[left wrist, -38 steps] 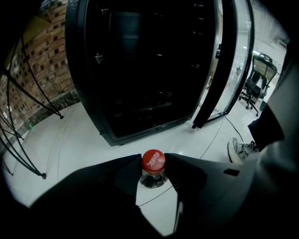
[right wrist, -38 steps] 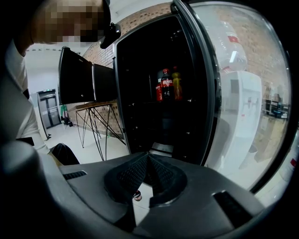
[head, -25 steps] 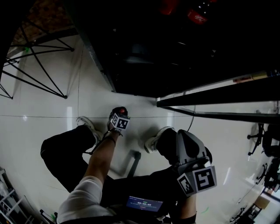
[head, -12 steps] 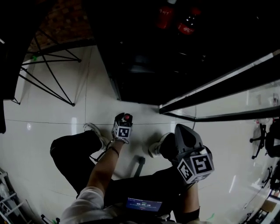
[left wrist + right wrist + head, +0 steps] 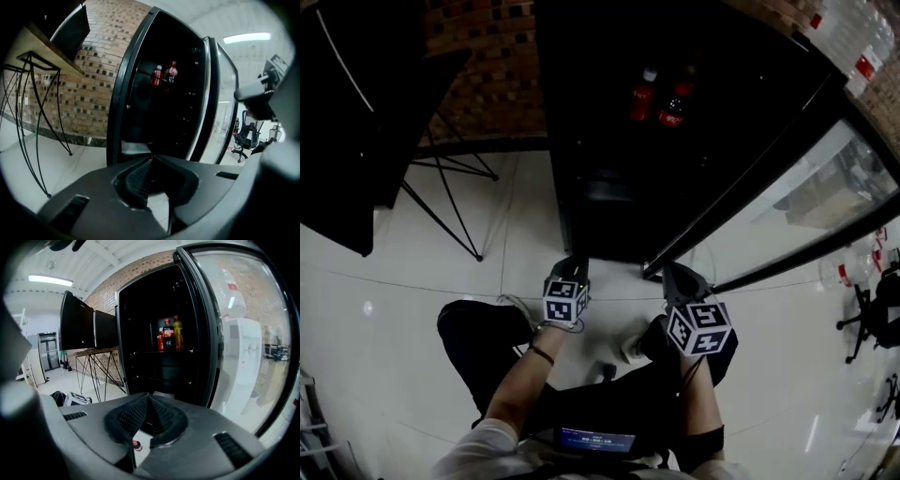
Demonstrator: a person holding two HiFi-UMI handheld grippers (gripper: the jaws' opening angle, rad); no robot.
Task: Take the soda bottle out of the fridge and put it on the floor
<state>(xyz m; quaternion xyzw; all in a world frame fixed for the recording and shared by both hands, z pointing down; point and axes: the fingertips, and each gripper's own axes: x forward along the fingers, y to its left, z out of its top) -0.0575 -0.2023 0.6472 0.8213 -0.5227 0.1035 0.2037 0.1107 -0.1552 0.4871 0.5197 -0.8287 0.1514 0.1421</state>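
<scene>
1. Two soda bottles [image 5: 643,97] stand upright on a shelf in the fridge [image 5: 600,216], ahead of and above both grippers, roughly midway between them.
2. Both tools are pressed together and empty: left gripper [image 5: 152,158], right gripper [image 5: 149,396].
3. Rightward, the open glass door [image 5: 787,178] flanks the reach. Low down, a small red-capped bottle [image 5: 136,445] seems to stand on the floor [image 5: 412,281].

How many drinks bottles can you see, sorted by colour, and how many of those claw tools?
Red-labelled soda bottles in the fridge: 2
Yellowish bottle in the fridge: 1
Red-capped soda bottle on the floor: 1
Grippers, left and right: 2
Total: 6
</scene>
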